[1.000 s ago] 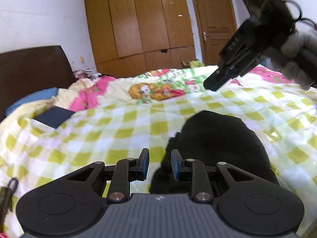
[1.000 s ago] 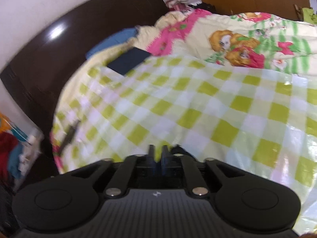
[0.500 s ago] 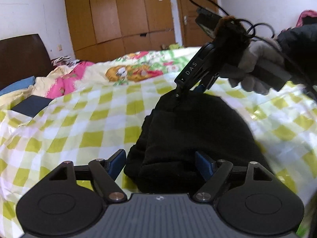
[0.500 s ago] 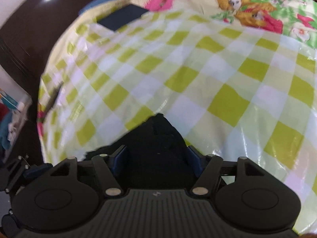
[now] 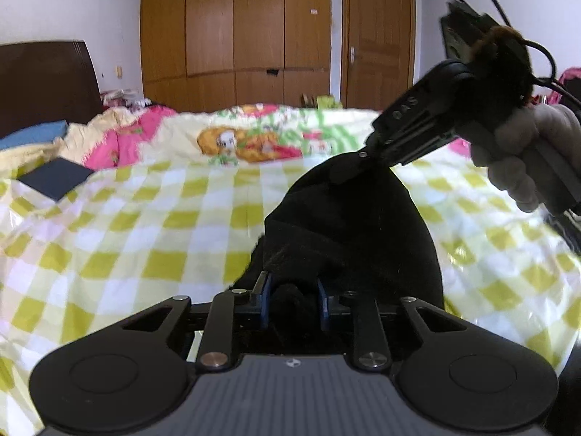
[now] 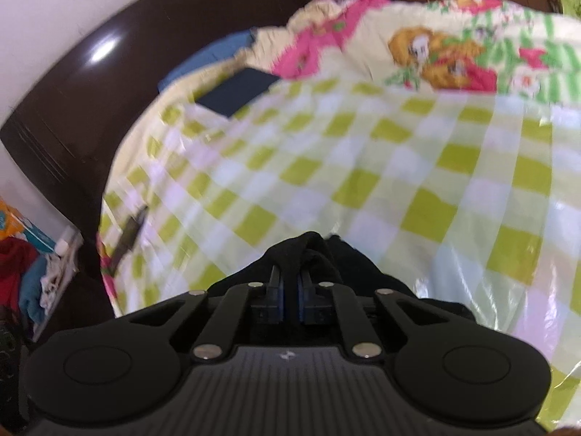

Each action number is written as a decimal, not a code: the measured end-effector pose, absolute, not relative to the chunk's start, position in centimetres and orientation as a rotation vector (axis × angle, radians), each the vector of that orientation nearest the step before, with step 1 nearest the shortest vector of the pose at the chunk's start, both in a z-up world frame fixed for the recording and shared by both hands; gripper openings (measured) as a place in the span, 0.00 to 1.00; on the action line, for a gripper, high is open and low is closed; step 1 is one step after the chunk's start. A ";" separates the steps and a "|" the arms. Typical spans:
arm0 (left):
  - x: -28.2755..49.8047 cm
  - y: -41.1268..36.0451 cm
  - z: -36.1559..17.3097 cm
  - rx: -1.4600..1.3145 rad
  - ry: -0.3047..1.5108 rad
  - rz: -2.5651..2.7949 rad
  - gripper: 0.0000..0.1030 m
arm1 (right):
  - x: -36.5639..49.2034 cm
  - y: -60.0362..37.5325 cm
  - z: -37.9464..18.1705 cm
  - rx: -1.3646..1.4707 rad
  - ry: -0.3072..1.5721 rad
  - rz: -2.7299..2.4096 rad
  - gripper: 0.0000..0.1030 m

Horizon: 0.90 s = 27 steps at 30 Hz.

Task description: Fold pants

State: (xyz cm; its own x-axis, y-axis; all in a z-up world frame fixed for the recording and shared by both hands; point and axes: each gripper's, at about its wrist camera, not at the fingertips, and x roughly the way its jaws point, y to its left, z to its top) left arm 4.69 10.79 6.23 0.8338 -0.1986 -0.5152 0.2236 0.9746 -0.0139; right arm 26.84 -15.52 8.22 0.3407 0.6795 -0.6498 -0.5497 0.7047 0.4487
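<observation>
Black pants [image 5: 356, 225] lie bunched in a heap on the green-checked sheet [image 5: 145, 239]. My left gripper [image 5: 292, 294] sits at the heap's near edge. Its jaws are closing, and a thick wad of black cloth fills the space between the blue pads. In the left wrist view my right gripper [image 5: 357, 161], held by a grey-gloved hand [image 5: 526, 156], pinches the heap's far top and pulls it into a peak. The right wrist view shows the right gripper [image 6: 290, 283] closing, with a thin fold of the pants [image 6: 316, 254] pressed between its pads.
A dark blue flat object [image 5: 58, 181] lies near the pillows at the left, by the brown headboard [image 5: 43, 83]. A cartoon-print quilt [image 5: 250, 141] covers the bed's far part. Wooden wardrobes [image 5: 236, 29] and a door stand behind. A dark strap [image 6: 130, 229] lies at the bed's edge.
Half a second ago both grippers stood wide around the pants; both have closed on the cloth. The right gripper came down from above the bed and now pulls up the heap's top.
</observation>
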 end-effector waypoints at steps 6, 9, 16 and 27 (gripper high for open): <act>5.4 13.0 7.0 0.037 0.490 -0.164 0.38 | 27.9 -13.6 9.2 0.171 0.868 0.810 0.08; 7.7 14.9 4.8 -0.002 0.539 -0.123 0.38 | 29.8 -11.7 6.8 0.172 0.882 0.788 0.08; 11.1 17.2 -0.5 0.027 0.659 -0.065 0.43 | 33.8 -9.3 -2.7 0.174 0.930 0.642 0.19; 12.7 16.5 2.1 0.126 0.605 -0.106 0.37 | 32.2 -13.8 -0.9 0.327 0.875 0.588 0.08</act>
